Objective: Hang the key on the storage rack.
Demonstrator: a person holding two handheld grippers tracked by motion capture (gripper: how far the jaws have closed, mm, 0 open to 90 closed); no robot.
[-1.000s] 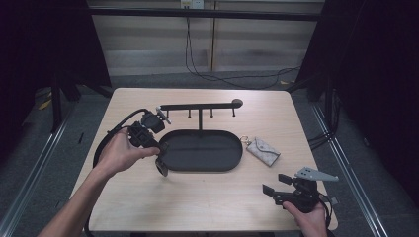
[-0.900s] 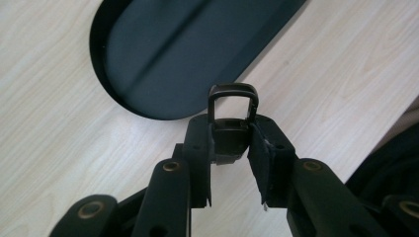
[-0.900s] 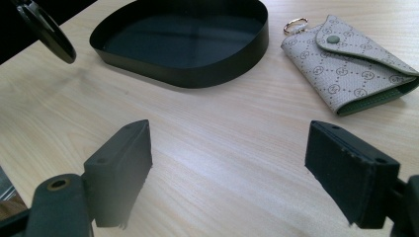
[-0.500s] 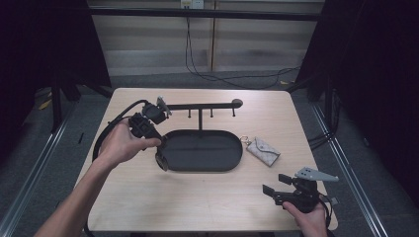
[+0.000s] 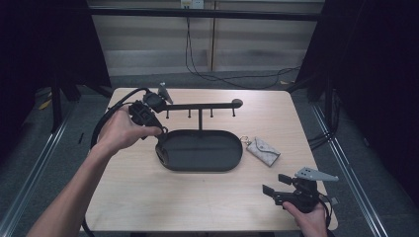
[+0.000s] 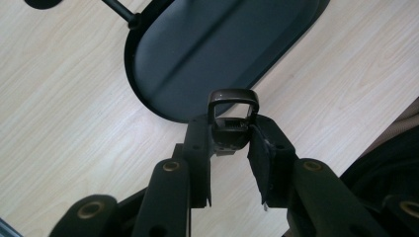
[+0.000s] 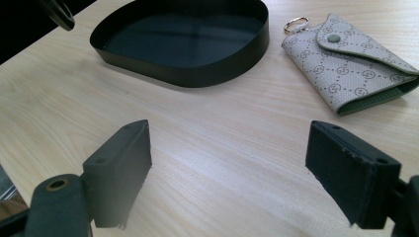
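Left gripper [image 6: 232, 140] clamped on dark key fob [image 6: 232, 116] above black tray [image 5: 200, 150], right gripper [image 7: 230, 165] jaws wide, empty, near grey key pouch [image 7: 348, 61]

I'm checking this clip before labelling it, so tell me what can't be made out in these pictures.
- Held item: left gripper view; the left gripper covers all but a brown loop, so what it is stays unclear.
- The same item in the high view: too small, behind the hand.
- Pouch: right gripper view; its far end is cut by the frame edge.
- Tray: left gripper view; cropped at the top edge.
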